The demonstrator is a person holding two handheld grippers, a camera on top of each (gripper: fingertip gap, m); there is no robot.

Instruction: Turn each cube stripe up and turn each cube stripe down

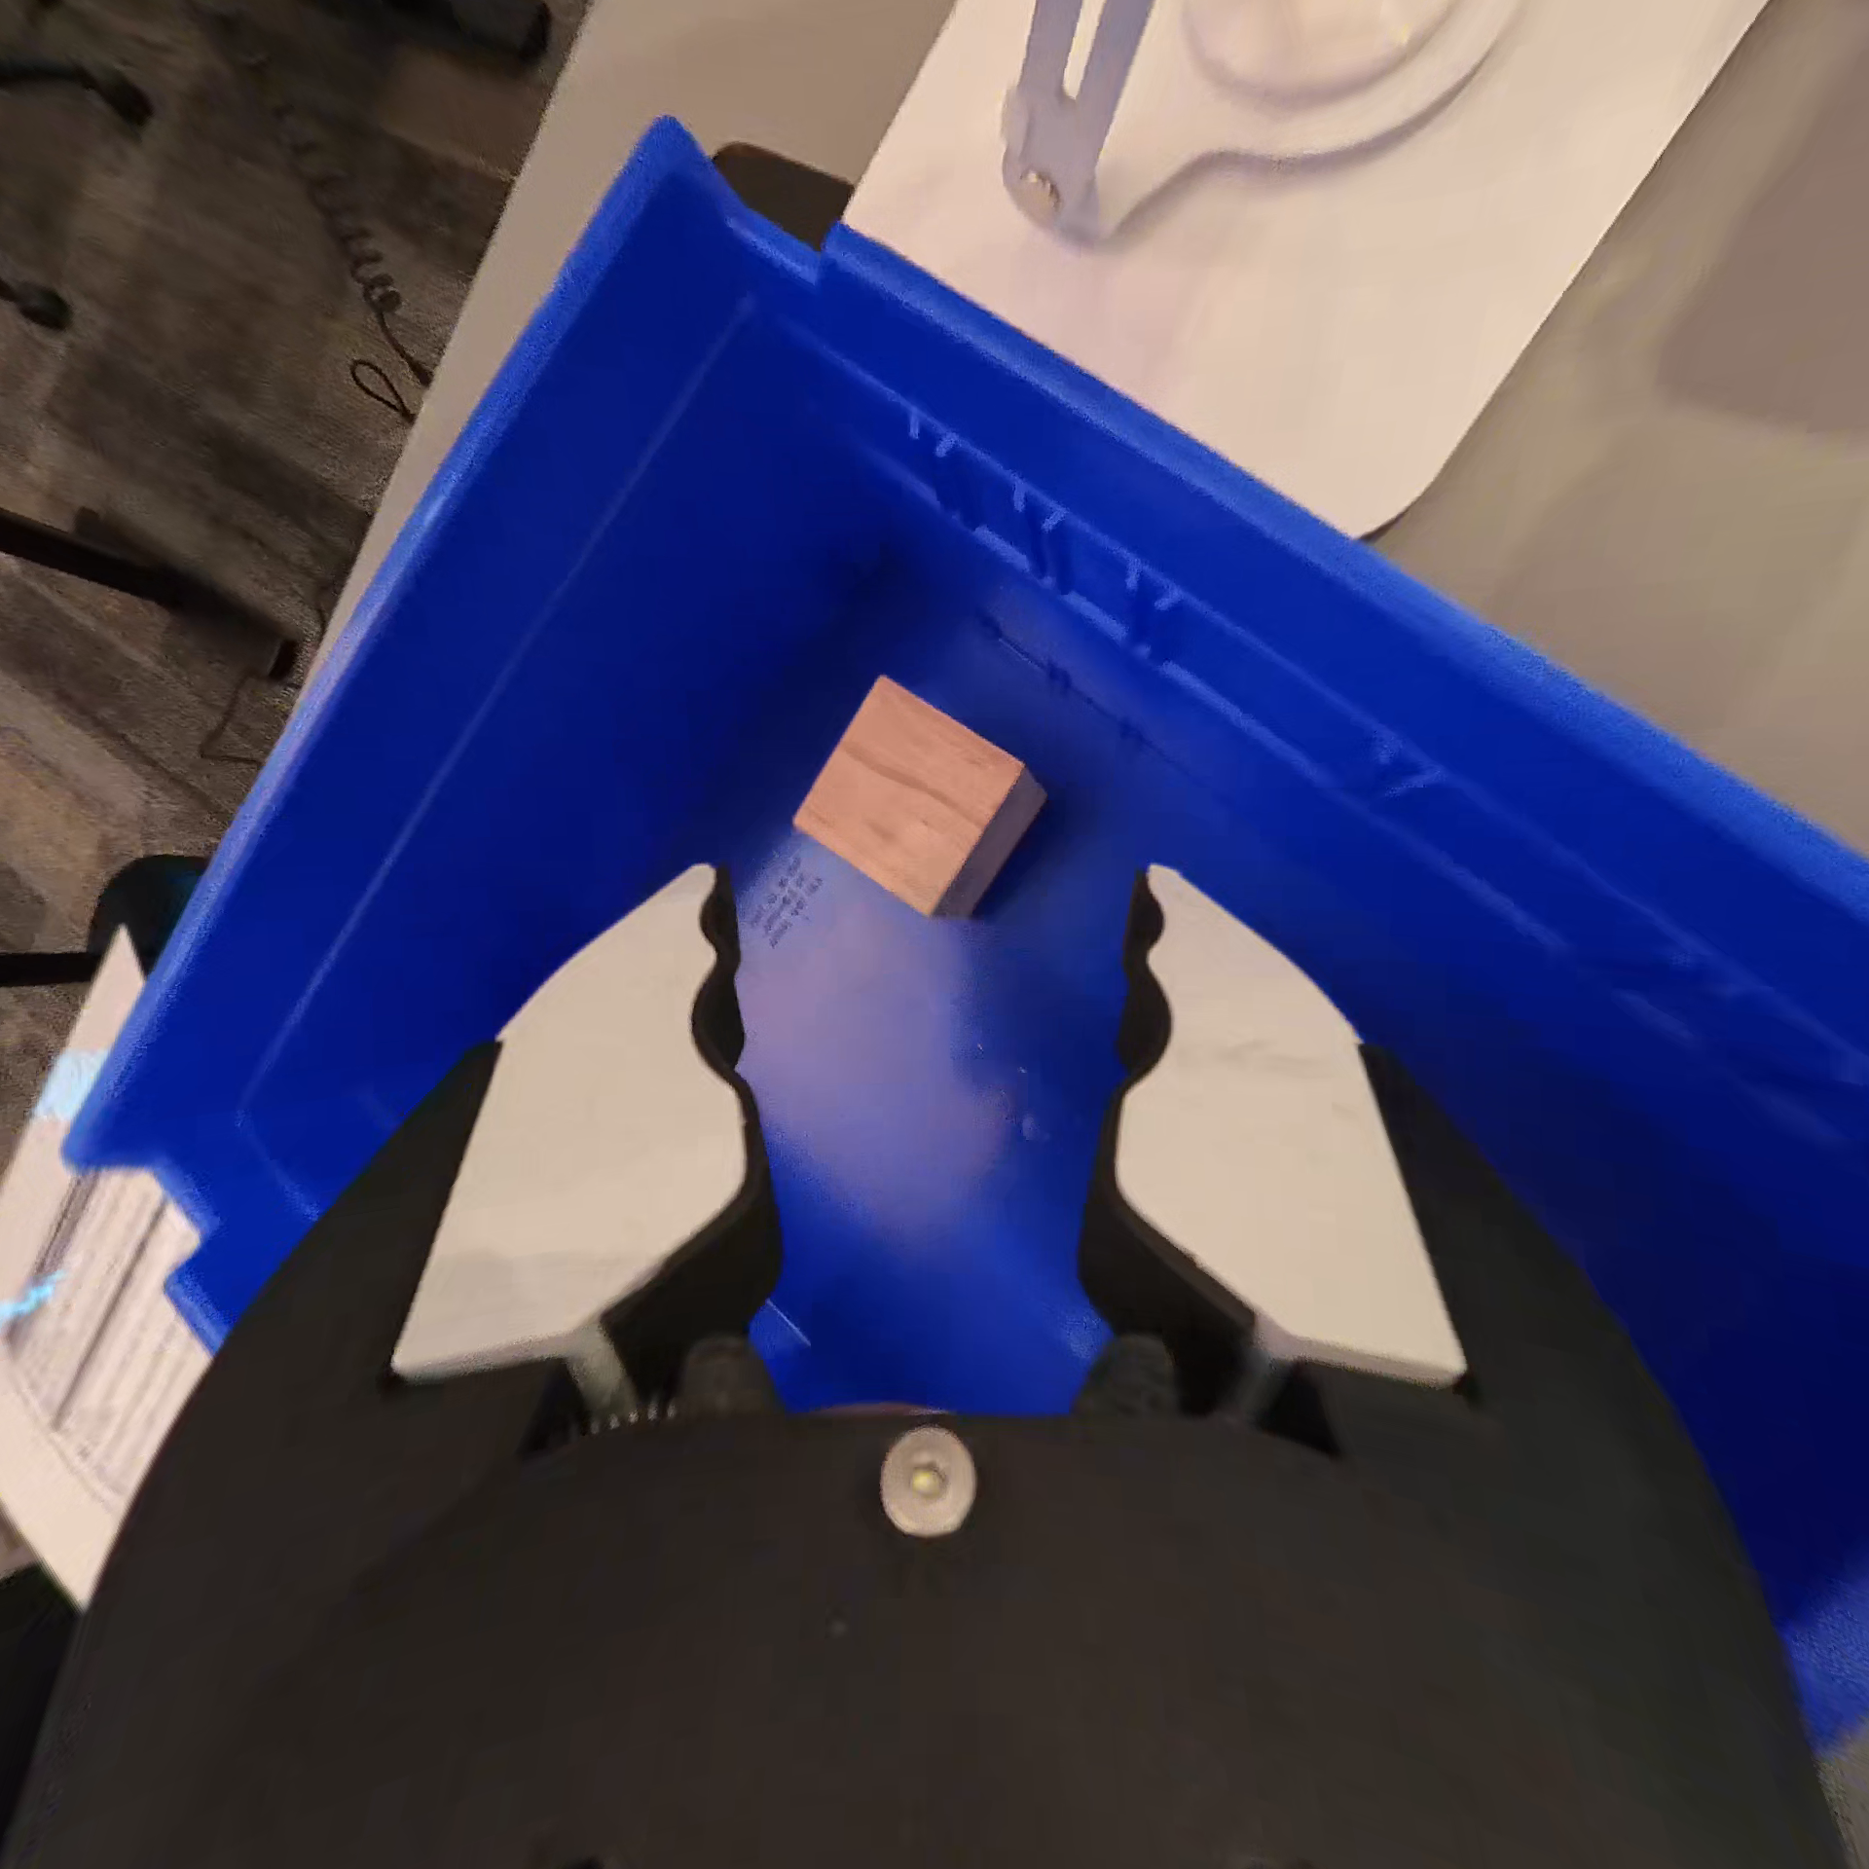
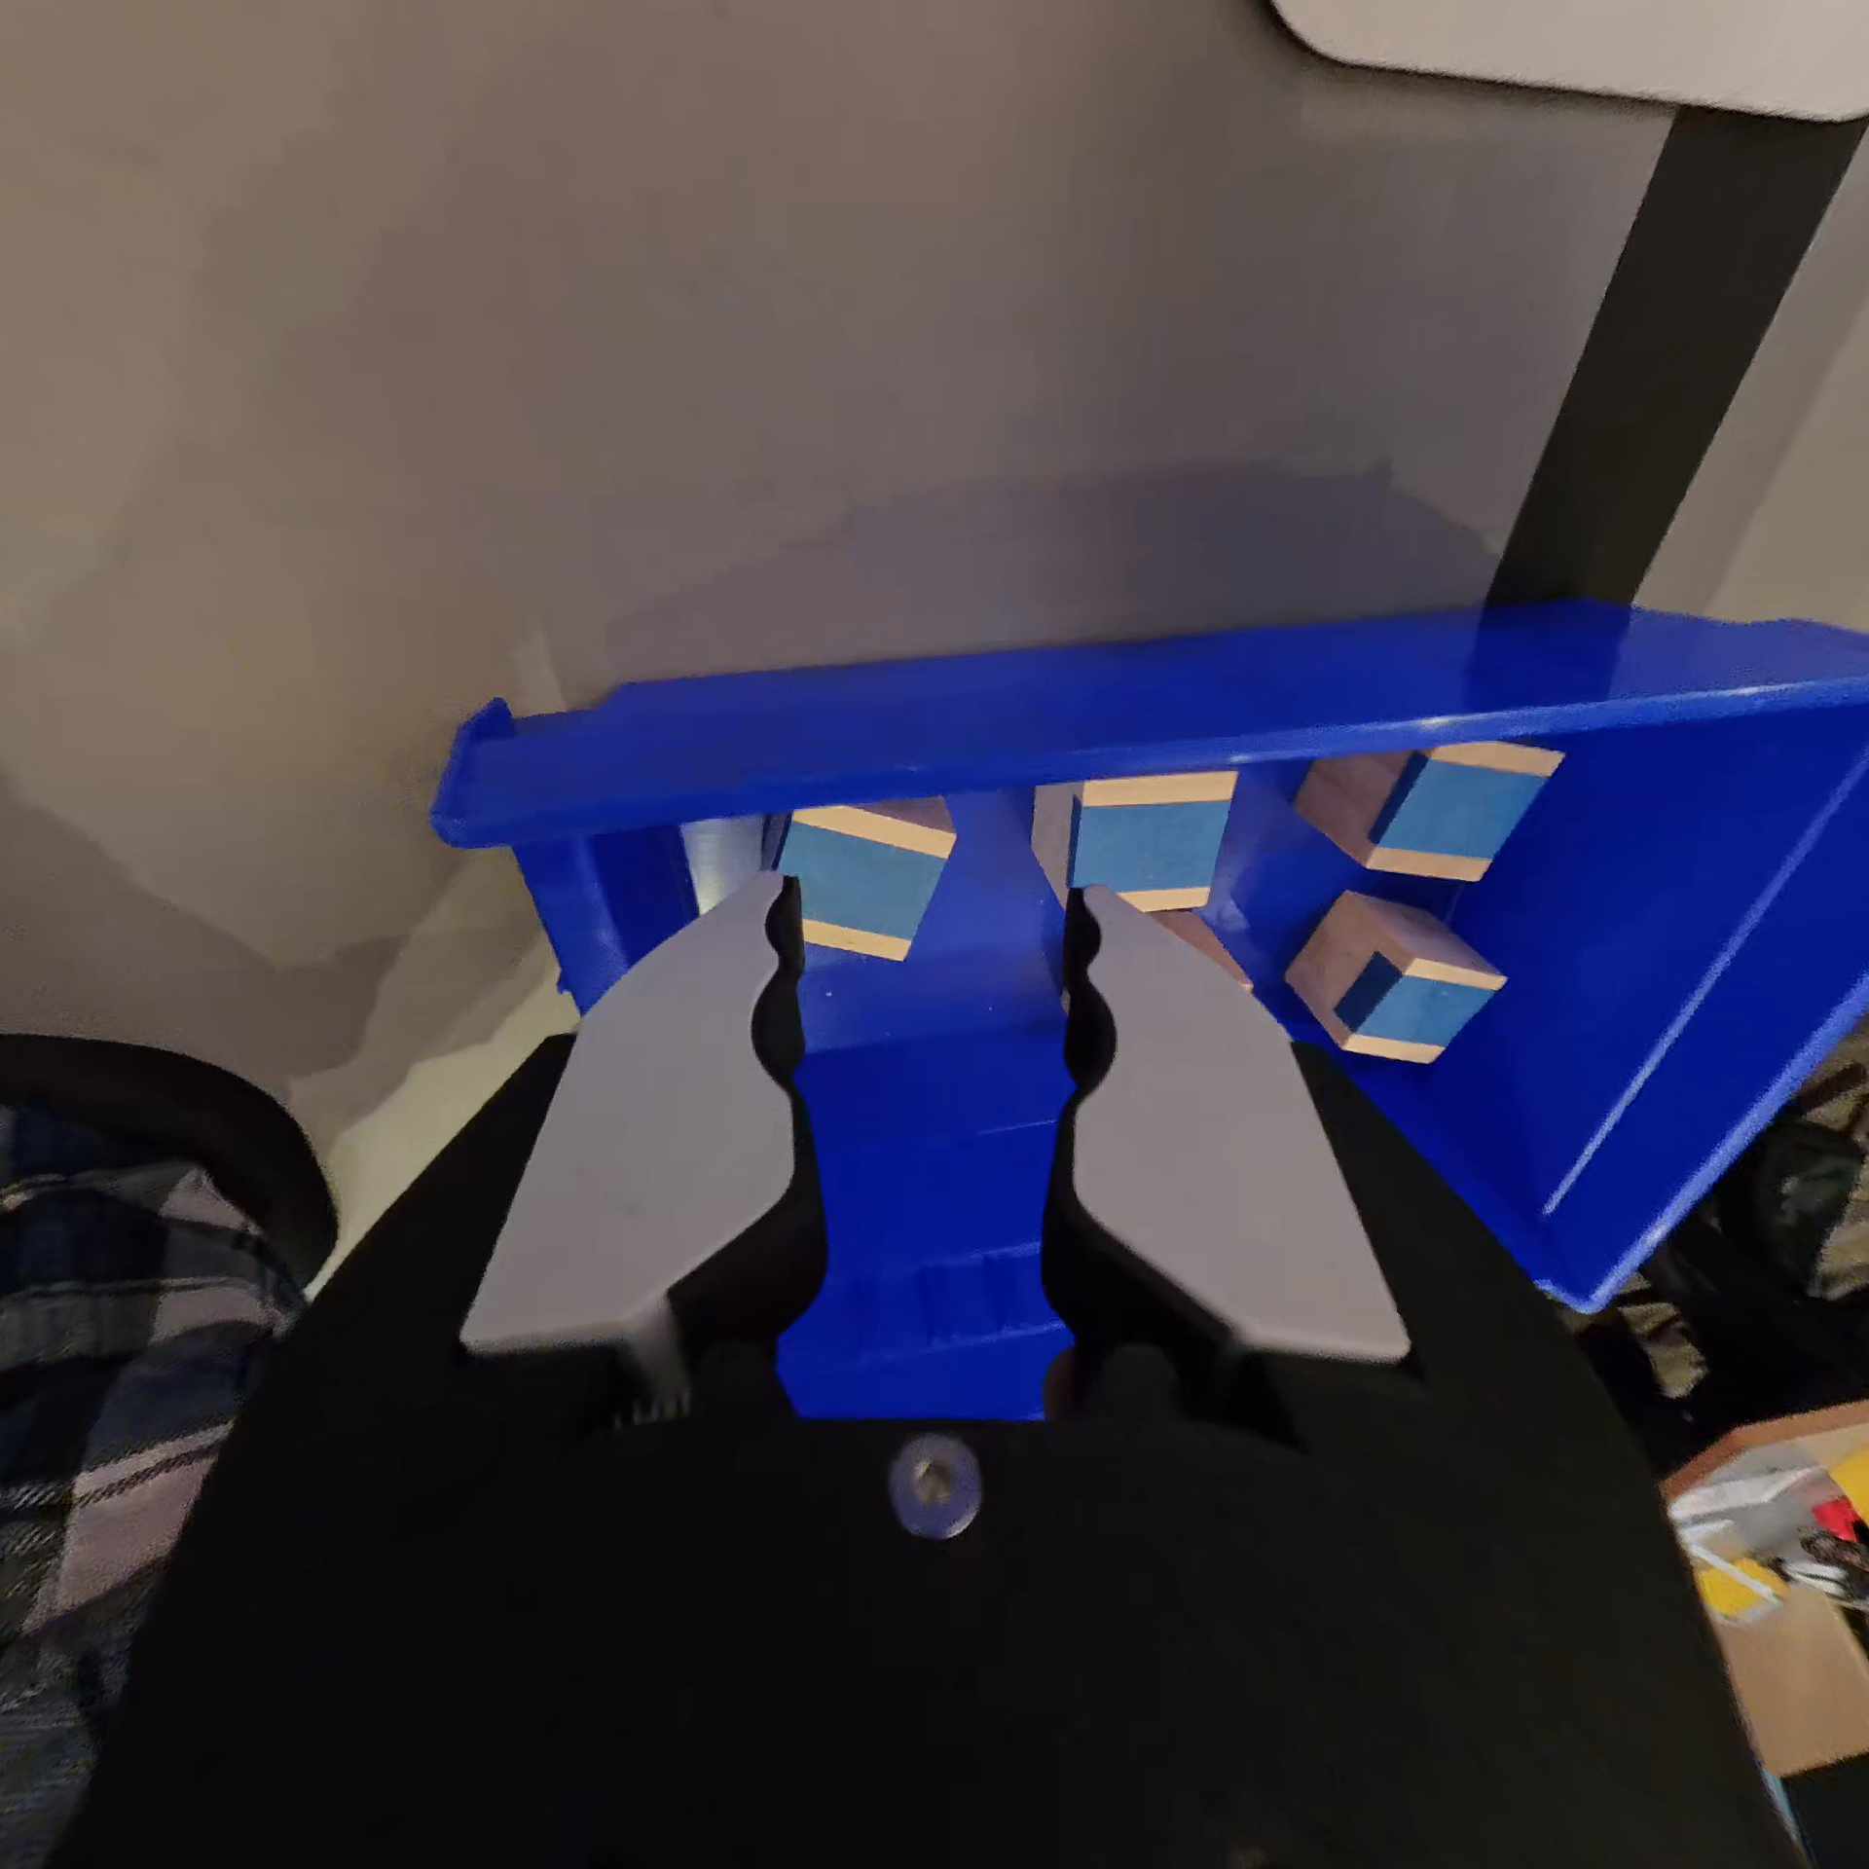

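You're holding L gripper (image 1: 925, 880) spread, empty, over plain wood cube (image 1: 915, 794) near blue bin's (image 1: 566, 647) far corner; R gripper (image 2: 936, 900) gaping, empty, facing striped cubes (image 2: 865, 875) along its bin's (image 2: 1011, 728) far wall.

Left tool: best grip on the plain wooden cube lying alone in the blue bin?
Probably from above, on two opposite side faces of the wooden cube. It rests flat on the blue bin floor, clear of the walls, skewed to the open left tool, so rotate the wrist to square the fingers first.

Ahead of the left gripper lies a grey tabletop (image 1: 1669, 253); off its left, dark patterned carpet (image 1: 152, 303). Ahead-right of the right gripper stands a black table leg (image 2: 1679, 354)
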